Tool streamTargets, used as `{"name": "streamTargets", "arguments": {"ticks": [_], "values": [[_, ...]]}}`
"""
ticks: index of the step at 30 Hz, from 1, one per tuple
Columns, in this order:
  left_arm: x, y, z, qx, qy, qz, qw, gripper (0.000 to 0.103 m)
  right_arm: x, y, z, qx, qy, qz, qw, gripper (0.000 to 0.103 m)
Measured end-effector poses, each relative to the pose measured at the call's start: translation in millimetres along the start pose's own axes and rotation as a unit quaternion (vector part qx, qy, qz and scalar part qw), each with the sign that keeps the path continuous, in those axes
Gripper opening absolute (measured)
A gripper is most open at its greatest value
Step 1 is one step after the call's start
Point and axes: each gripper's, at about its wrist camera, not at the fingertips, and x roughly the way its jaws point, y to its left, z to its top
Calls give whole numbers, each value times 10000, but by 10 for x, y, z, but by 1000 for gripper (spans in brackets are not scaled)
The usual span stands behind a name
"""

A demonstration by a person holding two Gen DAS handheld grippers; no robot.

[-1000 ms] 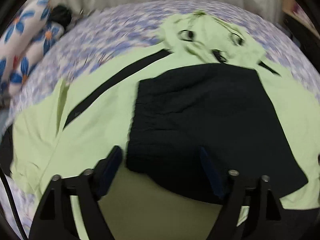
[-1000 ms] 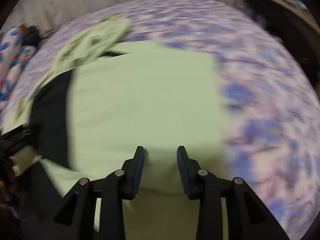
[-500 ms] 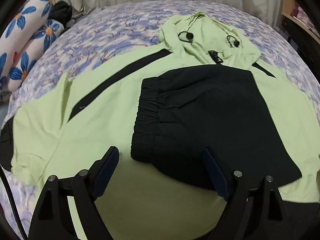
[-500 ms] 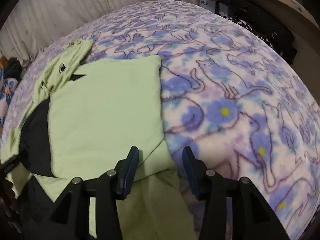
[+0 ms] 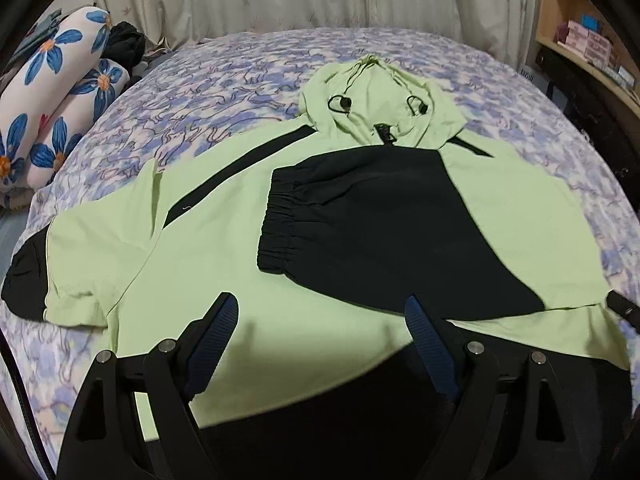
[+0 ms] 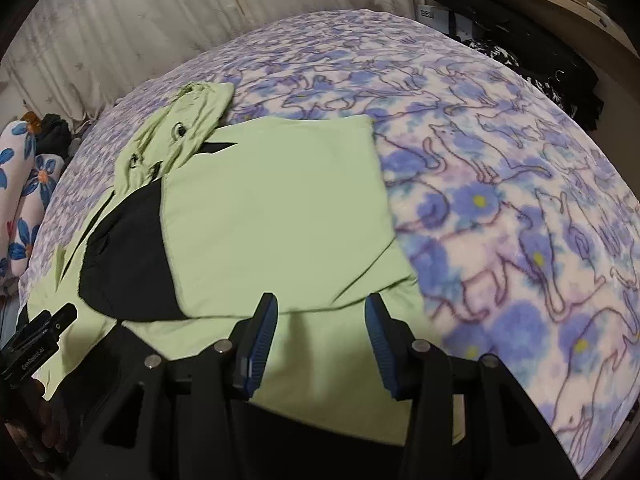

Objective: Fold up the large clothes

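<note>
a light green hooded jacket (image 5: 224, 240) lies spread flat on the bed (image 6: 500, 208) with its right sleeve, ending in a black elastic cuff (image 5: 280, 232), folded across the chest, while the left tongs (image 5: 320, 332) and right tongs (image 6: 320, 320) hover above its hem, both open and holding nothing.

Both grippers have drawn back and up from the green hoodie (image 5: 224, 248). The right gripper (image 6: 320, 316) has spread its jaws wider, with nothing between them. More of the bedspread (image 6: 500, 208) now shows.
</note>
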Motion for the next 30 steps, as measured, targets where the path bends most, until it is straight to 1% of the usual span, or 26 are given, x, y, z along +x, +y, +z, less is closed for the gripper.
{"name": "streamTargets", "arguments": {"ticks": [8,12,16,18,21,25,30], "values": [[-226,-22,-151,-111,102,-82,9999,84,-98,107,-190,-40,94,155,9998,46],[-326,-37,-275,-113,219,-157,9996,84,-189,144,-260,-182,45,93,9998,46],[-462,-56,-388,17,251,-92,9996,84,-294,171,-301,-302,15,86,9995,45],[-546,-42,-431,44,244,-117,9996,84,-340,195,-325,-389,-25,27,9992,45],[-685,9,-485,87,190,-88,9997,84,-400,230,-369,-469,-45,-11,9989,45],[-856,124,-554,141,104,35,9998,84,-467,290,-412,-511,3,87,9987,46],[-1025,333,-648,27,71,61,10000,84,-551,448,-465,-686,-23,113,9976,46]]}}
